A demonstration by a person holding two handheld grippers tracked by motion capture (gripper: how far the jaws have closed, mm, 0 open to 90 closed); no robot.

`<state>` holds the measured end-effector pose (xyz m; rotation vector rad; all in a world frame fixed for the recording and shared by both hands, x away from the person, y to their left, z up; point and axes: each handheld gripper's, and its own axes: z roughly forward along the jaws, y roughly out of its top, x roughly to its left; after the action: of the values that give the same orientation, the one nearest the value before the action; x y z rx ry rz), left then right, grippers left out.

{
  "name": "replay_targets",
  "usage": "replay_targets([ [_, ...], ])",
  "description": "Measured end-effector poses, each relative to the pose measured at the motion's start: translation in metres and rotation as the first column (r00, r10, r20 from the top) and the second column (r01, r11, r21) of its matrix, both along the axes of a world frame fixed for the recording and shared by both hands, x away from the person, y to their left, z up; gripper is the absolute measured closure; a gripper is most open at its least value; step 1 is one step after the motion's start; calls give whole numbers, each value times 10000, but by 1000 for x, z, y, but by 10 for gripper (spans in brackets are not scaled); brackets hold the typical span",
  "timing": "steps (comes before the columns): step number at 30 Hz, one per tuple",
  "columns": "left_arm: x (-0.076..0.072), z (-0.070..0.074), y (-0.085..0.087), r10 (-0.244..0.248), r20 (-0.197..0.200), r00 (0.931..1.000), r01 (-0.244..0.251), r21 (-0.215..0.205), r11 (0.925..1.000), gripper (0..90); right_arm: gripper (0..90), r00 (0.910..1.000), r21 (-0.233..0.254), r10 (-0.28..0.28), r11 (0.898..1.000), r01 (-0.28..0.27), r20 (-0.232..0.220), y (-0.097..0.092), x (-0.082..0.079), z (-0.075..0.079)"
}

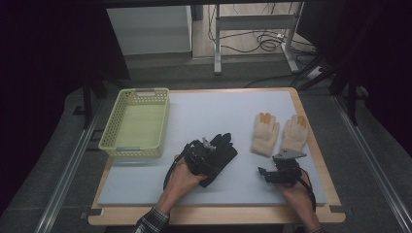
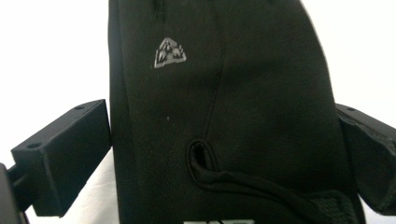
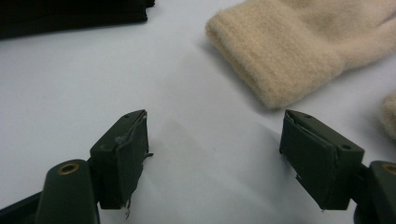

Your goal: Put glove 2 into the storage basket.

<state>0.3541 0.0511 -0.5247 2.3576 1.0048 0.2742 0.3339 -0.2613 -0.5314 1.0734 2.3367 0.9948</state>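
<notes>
A black glove (image 1: 225, 147) with a small grey logo (image 2: 169, 53) lies flat on the pale mat (image 1: 209, 109). My left gripper (image 1: 212, 147) is down over its cuff end, open, with one jaw at each side edge of the glove (image 2: 224, 93). Two cream knit gloves (image 1: 265, 134) (image 1: 295, 133) lie side by side to the right, fingers pointing away. My right gripper (image 1: 263, 174) hovers open over bare mat just short of them. In the right gripper view its jaws (image 3: 215, 135) stand wide apart, with a cream cuff (image 3: 280, 56) ahead and the black glove (image 3: 70, 14) at the top left.
A yellow-green perforated basket (image 1: 165, 121) stands at the mat's left rear. The mat rests on a wooden board (image 1: 320, 160) with grey floor around it. Table legs and cables sit beyond the far edge.
</notes>
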Motion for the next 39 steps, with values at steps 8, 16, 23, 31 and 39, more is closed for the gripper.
replay_targets([
  [8, -6, -5, -8, -121, -253, 9996, 120, -14, 9999, 0, 235, 10000, -1, 4, 10000, -4, -7, 0, 0, 0],
  [16, -4, -1, -3, 366, -252, 9990, -364, 53, 9993, 154, 234, 10000, -3, 5, 10000, -5, -8, 0, 0, 0],
  [23, 1, 3, 10, 721, -156, 9973, -723, -123, 9973, 471, 234, 10000, -8, 2, 10000, -2, -8, 0, 0, 0],
  [31, 8, 11, 13, 481, -101, 9988, -482, -40, 9988, 634, 234, 10000, -4, 5, 10000, -5, -13, 0, 0, 0],
  [39, 19, 27, 16, 684, -5, 9977, -684, -268, 9973, 634, 233, 10000, -1, 9, 10000, -9, -10, 0, 0, 0],
])
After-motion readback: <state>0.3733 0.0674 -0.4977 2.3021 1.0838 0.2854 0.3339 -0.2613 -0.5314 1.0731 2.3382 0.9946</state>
